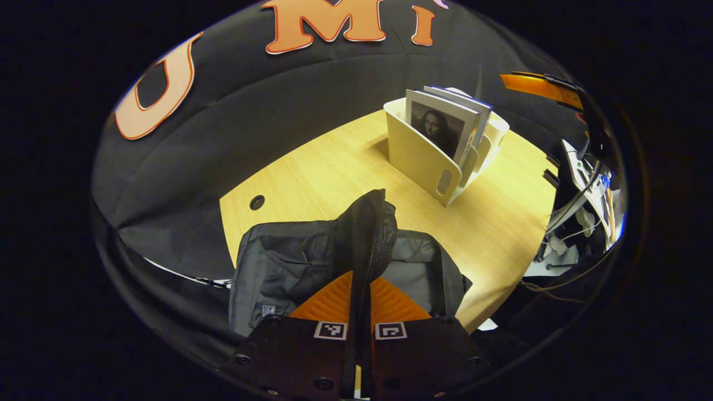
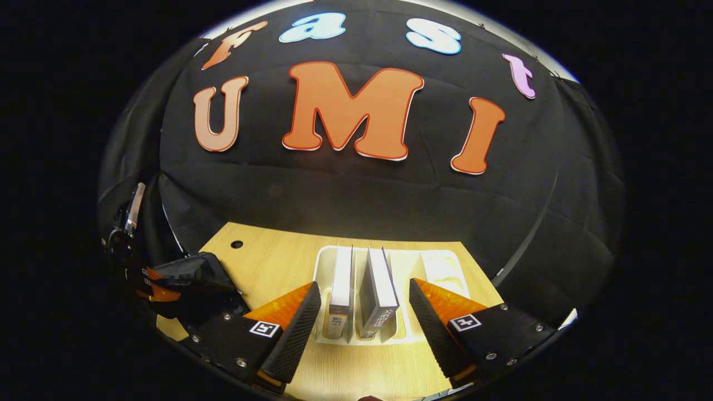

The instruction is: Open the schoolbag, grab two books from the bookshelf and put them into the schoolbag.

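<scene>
Left gripper view, left to right: schoolbag (image 1: 289, 267) sits at the near edge of the wooden table (image 1: 345, 161), dark grey, main compartment gaping with the grey lining showing. Left gripper (image 1: 360, 312) is pinched tight on a fold of the bag's zipper edge, fabric standing up between the two orange fingers (image 1: 328, 303). Further back right, the white bookshelf (image 1: 429, 161) stands on the table, well apart from the bag, with books (image 1: 445, 122) upright in it, a portrait cover facing the camera.

Right gripper view, left to right: schoolbag (image 2: 189, 278) at the far left with the left gripper (image 2: 153, 289) on it. Right gripper (image 2: 365, 317) is spread wide, hovering above the bookshelf (image 2: 440, 267), holding nothing. Two books (image 2: 341, 278) stand spine-up in the slots between its fingers (image 2: 295, 328), not touched. Rightmost slot of the shelf has no book.
</scene>
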Motion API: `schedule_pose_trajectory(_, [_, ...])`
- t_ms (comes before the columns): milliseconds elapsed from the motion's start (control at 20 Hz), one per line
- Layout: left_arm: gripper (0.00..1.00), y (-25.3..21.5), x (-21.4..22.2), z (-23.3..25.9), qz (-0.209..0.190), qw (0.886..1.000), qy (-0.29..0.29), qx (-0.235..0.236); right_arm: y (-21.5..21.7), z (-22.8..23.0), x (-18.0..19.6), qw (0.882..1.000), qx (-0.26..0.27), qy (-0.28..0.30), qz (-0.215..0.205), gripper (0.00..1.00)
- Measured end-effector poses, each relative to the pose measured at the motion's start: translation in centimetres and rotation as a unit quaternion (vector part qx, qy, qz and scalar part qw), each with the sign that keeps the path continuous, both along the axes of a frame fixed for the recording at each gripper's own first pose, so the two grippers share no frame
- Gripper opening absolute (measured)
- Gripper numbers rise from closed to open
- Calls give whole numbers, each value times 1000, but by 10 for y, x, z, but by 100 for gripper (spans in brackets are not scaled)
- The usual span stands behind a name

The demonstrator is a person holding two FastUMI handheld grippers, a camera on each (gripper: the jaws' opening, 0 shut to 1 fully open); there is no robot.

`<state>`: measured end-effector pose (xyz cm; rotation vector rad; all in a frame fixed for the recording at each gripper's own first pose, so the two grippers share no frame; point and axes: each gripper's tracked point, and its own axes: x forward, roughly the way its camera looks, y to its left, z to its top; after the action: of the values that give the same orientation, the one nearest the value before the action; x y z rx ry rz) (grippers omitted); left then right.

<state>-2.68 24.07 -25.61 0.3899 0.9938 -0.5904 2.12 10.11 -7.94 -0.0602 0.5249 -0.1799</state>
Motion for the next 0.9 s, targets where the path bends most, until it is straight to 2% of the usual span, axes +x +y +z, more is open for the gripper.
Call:
schedule_pose_trajectory(50, [4,0,1,5,-5,1000,8,-5,0,1,1,1000,10,12,-6,95])
schedule_pose_trajectory(200, [4,7,9,20,-3,1000,23,-14,17,3,10,997,59,45,19,95])
schedule_pose_trajectory(450, [4,23,24,40,21,999,24,7,11,16,42,992,75,97,43,95])
schedule_pose_trajectory(650, [4,15,21,49,7,999,31,21,20,9,68,980,96,158,68,95])
schedule_pose_trajectory(750, [4,23,28,48,13,999,24,42,28,0,77,973,115,182,83,95])
schedule_pose_trajectory(900, [4,20,29,45,22,998,34,41,37,-26,90,963,120,222,96,92])
